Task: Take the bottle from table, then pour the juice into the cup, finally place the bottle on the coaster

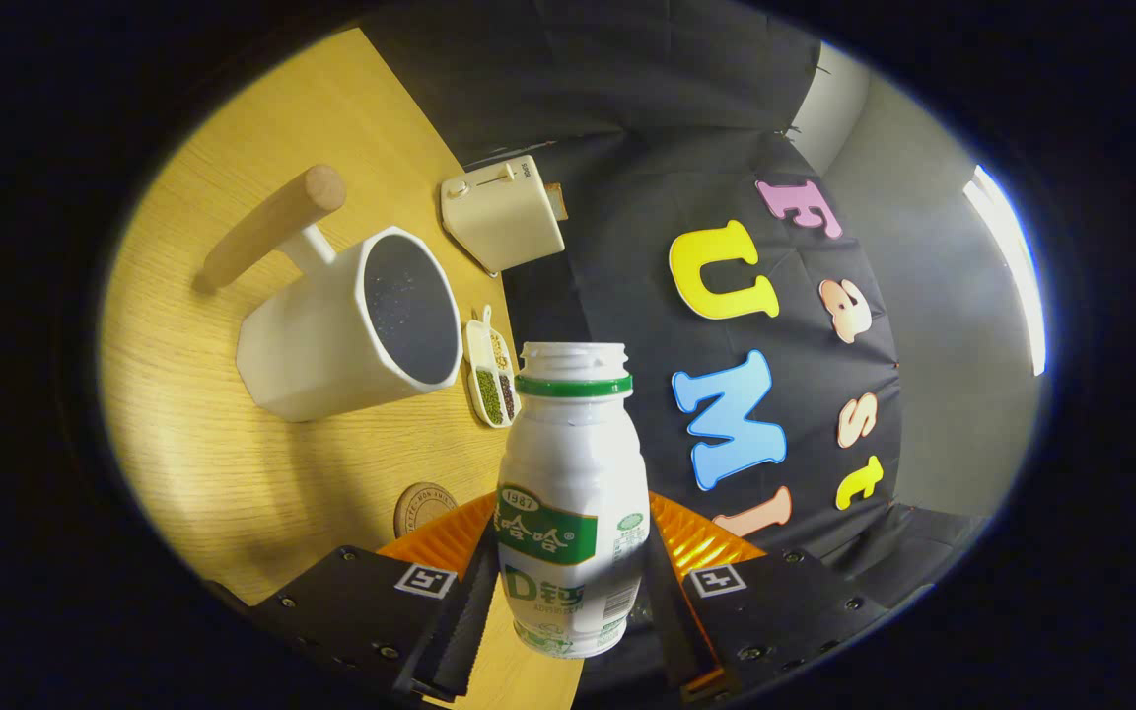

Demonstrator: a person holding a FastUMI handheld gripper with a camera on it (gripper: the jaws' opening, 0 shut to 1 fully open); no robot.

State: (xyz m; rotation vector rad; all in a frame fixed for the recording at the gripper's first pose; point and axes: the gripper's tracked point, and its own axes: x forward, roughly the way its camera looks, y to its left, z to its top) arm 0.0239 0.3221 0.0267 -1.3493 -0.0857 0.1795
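Bottle (pixel 573 513), uncapped, clamped between both fingers of the tilted tool (pixel 568 582), beside the cup (pixel 331 345).

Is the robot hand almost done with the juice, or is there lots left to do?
About a third done. The bottle is picked up: both fingers press its sides, and it is open-topped and tilted with the view. The pour comes next: its mouth sits near the white cup but not yet over it. I cannot see any juice in the cup. Last, the bottle goes on the round coaster by the fingers.
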